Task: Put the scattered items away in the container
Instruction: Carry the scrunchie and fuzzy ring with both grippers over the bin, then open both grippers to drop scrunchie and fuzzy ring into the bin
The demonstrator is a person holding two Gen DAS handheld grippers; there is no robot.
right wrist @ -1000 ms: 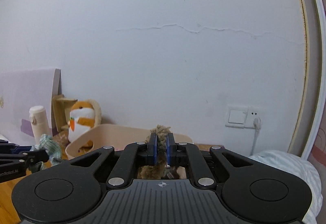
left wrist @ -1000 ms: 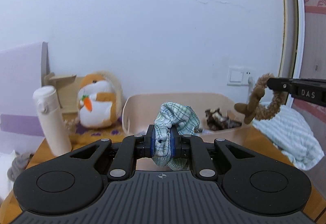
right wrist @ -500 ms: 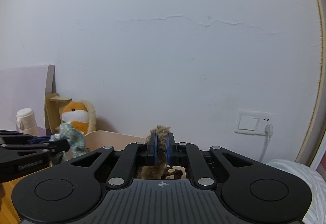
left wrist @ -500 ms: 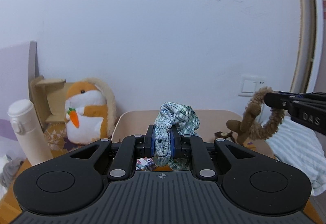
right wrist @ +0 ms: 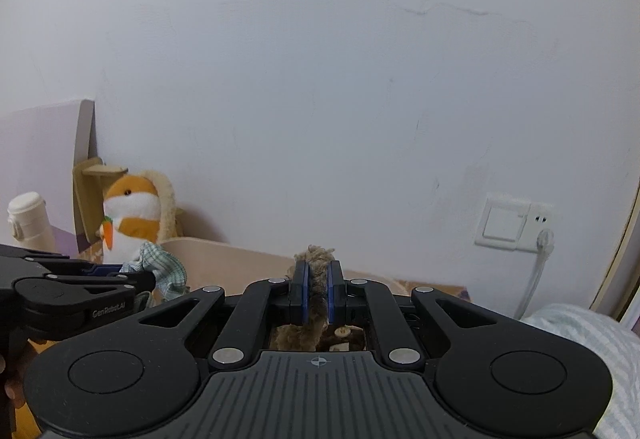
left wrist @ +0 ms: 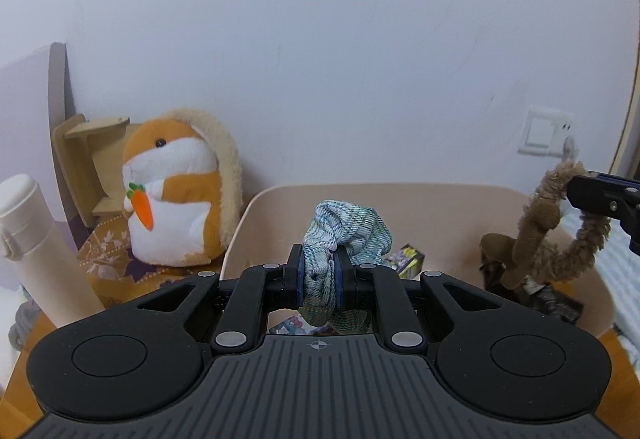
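Note:
My left gripper point(left wrist: 318, 279) is shut on a crumpled green-and-white checked cloth point(left wrist: 344, 231), which hangs over the near left part of the beige bin point(left wrist: 440, 195). My right gripper point(right wrist: 317, 293) is shut on a fuzzy brown loop toy point(right wrist: 318, 285). In the left wrist view that brown loop toy point(left wrist: 540, 231) dangles over the bin's right side from the right gripper's fingertips point(left wrist: 600, 195). In the right wrist view the cloth point(right wrist: 162, 271) shows at the left gripper's tip point(right wrist: 132, 279). Small printed boxes point(left wrist: 408, 259) and dark items point(left wrist: 552, 299) lie inside the bin.
An orange-and-white plush hamster point(left wrist: 176, 195) with a carrot sits left of the bin on a patterned mat. A cream flask point(left wrist: 36, 247) stands further left, with a wooden stand point(left wrist: 88, 167) behind. A wall switch point(left wrist: 546, 135) and striped bedding point(right wrist: 592, 335) lie to the right.
Both grippers have moved forward toward the bin, which now looms larger. The cloth and the loop toy now hang over the bin's inside; both grips stayed shut.

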